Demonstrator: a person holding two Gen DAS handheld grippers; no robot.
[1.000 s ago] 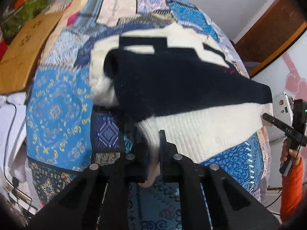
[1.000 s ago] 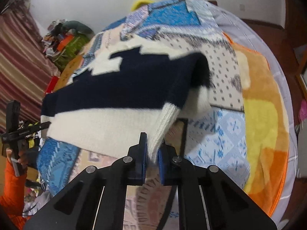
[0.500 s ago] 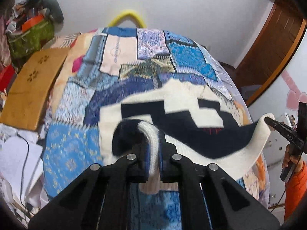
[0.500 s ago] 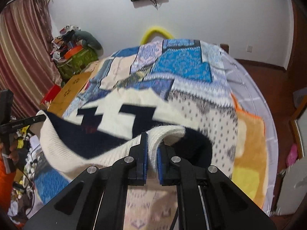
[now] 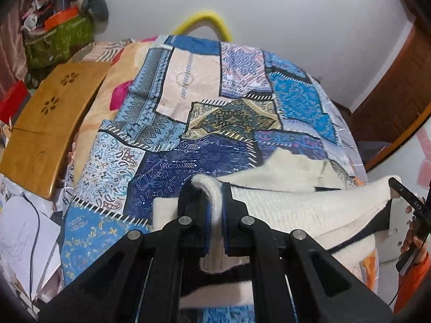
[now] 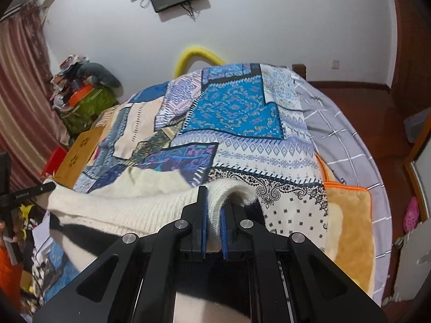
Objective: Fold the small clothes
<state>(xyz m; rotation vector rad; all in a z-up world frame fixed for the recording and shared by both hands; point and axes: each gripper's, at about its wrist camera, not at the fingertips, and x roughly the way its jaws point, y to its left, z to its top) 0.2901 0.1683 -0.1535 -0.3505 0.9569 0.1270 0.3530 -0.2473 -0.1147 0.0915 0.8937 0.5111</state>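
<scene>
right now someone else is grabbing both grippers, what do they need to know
Left gripper: jaws shut on the ribbed cream edge of the sweater.
Right gripper: jaws shut on the same edge at the other corner.
The sweater hangs stretched between the two, lifted over the near end of the patchwork quilt; its far part lies on the quilt.
Done: both corners gripped and raised.
Left: probably carry the held edge forward over the far part, lay it down, release, then finish folding.

A patchwork quilt (image 5: 204,102) covers the bed, filling the middle of the frame. A wooden board (image 5: 51,129) lies at left, a green bag (image 5: 54,40) at upper left. A yellow tube (image 6: 194,56) arches at the wall, upper centre.
</scene>
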